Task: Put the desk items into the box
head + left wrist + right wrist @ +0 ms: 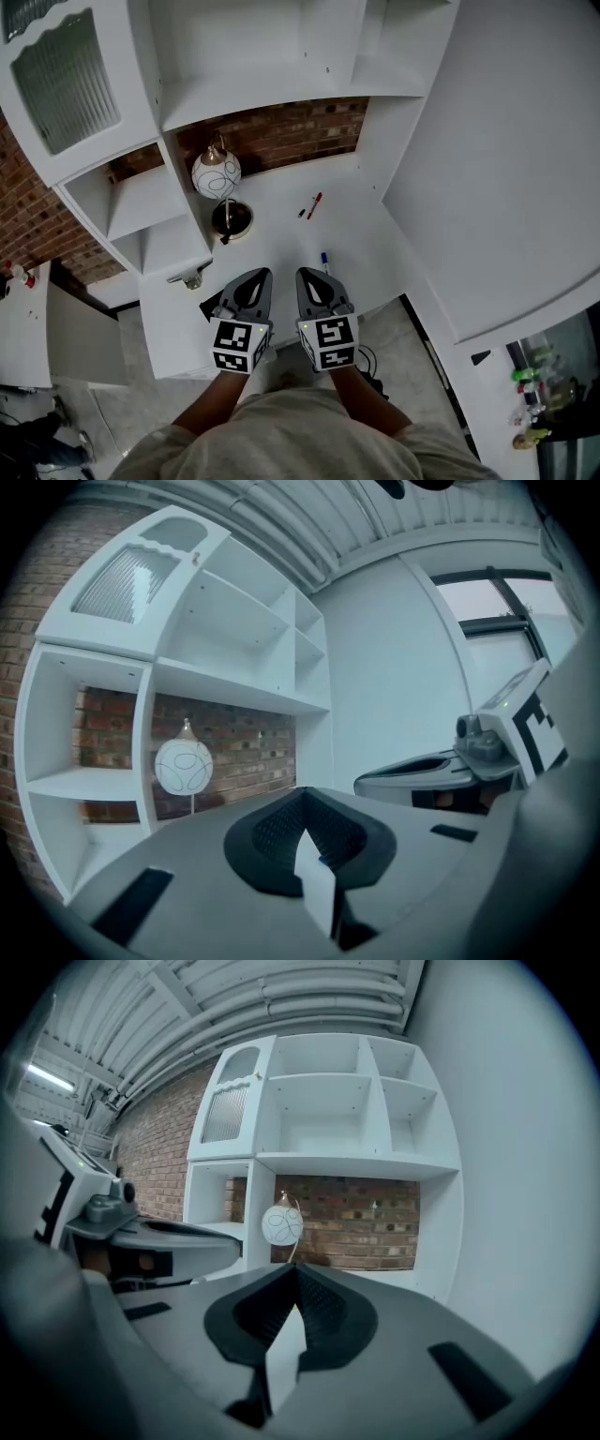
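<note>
Forearms [220, 412] side by side, left tool [262, 274] and right tool [303, 274] closed, empty

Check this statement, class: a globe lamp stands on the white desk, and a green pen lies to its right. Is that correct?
No. The pen is red, not green; the head view shows it. The globe lamp does stand on the white desk, with the pen to its right.
</note>
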Motion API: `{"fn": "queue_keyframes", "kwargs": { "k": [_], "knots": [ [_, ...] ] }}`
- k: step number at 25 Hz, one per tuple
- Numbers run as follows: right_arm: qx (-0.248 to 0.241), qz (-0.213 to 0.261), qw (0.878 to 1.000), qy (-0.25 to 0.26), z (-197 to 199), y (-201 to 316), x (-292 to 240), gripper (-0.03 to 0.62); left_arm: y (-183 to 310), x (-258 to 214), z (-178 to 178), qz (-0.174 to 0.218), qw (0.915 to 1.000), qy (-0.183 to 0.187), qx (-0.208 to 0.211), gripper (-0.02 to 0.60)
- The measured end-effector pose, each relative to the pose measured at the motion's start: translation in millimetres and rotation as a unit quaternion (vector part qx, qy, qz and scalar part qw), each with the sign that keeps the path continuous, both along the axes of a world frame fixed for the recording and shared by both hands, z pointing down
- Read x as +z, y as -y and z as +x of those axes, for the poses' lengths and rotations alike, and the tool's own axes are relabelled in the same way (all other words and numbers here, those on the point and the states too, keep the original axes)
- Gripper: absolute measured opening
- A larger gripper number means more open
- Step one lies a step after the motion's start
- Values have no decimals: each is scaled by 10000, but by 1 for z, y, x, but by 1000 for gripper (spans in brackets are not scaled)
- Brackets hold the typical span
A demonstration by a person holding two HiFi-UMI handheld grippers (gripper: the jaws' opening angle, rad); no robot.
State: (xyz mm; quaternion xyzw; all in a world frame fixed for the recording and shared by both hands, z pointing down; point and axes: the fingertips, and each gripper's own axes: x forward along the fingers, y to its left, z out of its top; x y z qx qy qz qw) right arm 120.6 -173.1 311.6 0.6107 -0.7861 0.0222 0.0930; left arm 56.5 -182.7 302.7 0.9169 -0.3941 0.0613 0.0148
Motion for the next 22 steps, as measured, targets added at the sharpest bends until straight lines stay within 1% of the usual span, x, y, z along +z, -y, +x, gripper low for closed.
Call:
{"fn": "queue_keyframes", "kwargs": {
  "k": [3, 10, 15, 22],
  "knots": [
    [149, -41, 9999, -12, 16, -3, 1, 17, -3, 2, 16, -70, 9998, 24, 185, 5],
    [487, -53, 9988, -45, 52, -5, 1, 17, -5, 2, 52, -41, 9985, 42, 541, 5],
    [628, 31, 9979, -129, 74, -1, 5, 17, 1, 3, 70, 69, 9981, 14, 606, 5],
    [736, 25, 9973, -34, 97, 3, 17, 17, 4, 14, 88, 123, 9979, 34, 638, 5]
  ]
}}
